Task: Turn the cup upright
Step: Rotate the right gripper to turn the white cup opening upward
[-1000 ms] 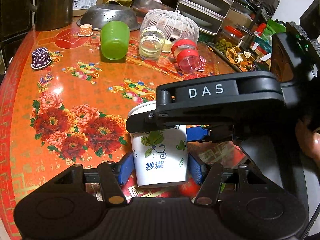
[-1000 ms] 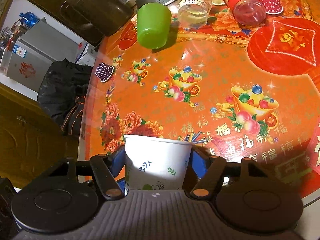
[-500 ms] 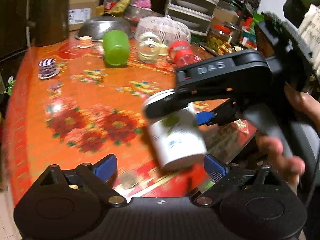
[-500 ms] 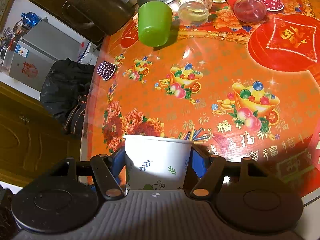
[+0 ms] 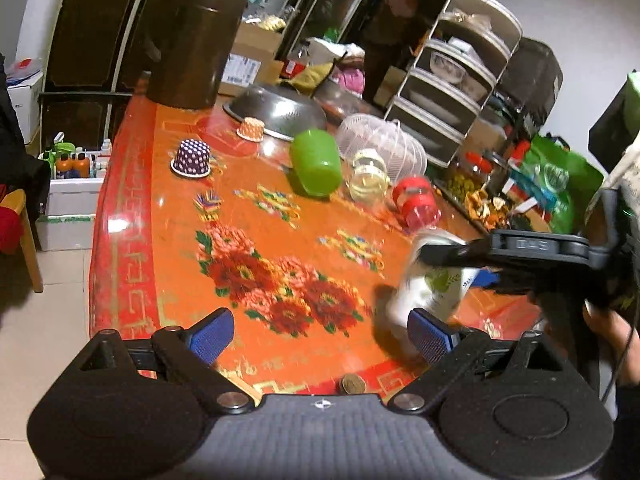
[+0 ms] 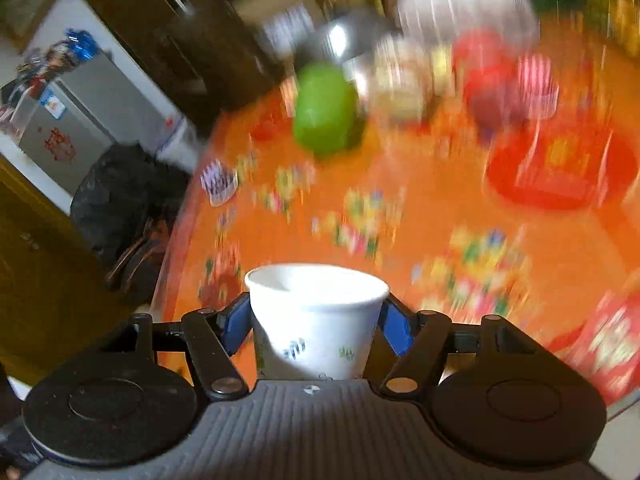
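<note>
The white paper cup [image 6: 316, 320] with green leaf print sits between my right gripper's blue pads [image 6: 234, 326], rim up in the right wrist view. My right gripper [image 6: 316, 326] is shut on it. In the left wrist view the same cup [image 5: 434, 286] is blurred and tilted, held by the right gripper above the table's near right edge. My left gripper [image 5: 320, 332] is open and empty, pulled back to the left of the cup, its blue pads [image 5: 212, 330] wide apart over the table's front edge.
The orange floral table [image 5: 248, 240] carries a green cup on its side [image 5: 316, 168], a glass jar [image 5: 368, 178], a red-lidded jar [image 5: 416, 204], a dotted cupcake liner [image 5: 191, 158], a metal colander [image 5: 276, 112] and a white mesh cover [image 5: 380, 144]. A coin [image 5: 352, 383] lies at the front edge.
My left gripper opened, let go of the cup and drew back to the left. My right gripper kept the cup and is swinging fast; its view is now blurred and the cup's rim faces up.
</note>
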The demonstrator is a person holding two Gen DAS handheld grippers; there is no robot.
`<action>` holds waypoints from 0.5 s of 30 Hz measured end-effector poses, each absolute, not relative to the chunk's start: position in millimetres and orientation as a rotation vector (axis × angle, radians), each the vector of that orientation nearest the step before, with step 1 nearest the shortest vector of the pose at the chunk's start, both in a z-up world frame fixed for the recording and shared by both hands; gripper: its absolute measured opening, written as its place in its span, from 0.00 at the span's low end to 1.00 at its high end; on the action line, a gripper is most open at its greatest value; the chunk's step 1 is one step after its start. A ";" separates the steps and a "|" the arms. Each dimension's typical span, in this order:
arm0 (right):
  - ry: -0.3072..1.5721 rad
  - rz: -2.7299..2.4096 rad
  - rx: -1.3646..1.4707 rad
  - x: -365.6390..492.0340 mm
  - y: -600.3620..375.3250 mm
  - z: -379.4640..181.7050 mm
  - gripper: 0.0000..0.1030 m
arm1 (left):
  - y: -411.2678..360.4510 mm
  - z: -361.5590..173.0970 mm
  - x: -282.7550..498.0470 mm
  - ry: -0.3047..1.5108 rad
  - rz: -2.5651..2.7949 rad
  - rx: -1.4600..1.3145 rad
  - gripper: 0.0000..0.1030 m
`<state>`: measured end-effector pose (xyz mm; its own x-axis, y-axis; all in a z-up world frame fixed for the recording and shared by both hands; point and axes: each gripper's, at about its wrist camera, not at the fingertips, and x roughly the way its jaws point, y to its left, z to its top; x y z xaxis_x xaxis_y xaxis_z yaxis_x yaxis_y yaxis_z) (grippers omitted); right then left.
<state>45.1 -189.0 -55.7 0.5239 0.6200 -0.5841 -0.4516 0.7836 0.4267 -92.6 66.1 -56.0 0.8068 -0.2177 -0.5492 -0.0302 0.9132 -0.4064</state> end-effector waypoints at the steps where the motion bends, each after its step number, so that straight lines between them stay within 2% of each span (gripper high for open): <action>1: 0.722 0.642 0.227 36.9 -192.2 -51.2 0.66 | 66.4 -56.8 -91.9 0.623 -0.102 -0.420 0.93; 4: 0.531 0.615 0.189 15.5 -200.0 -42.0 0.65 | 67.0 -59.5 -91.2 0.615 -0.122 -0.437 0.93; 9: 0.405 0.584 0.150 0.9 -203.0 -41.3 0.65 | 68.5 -61.2 -91.5 0.598 -0.134 -0.444 0.93; 15: 0.154 0.486 -0.035 -28.5 -199.3 -42.6 0.65 | 73.5 -64.8 -91.8 0.579 -0.124 -0.460 0.93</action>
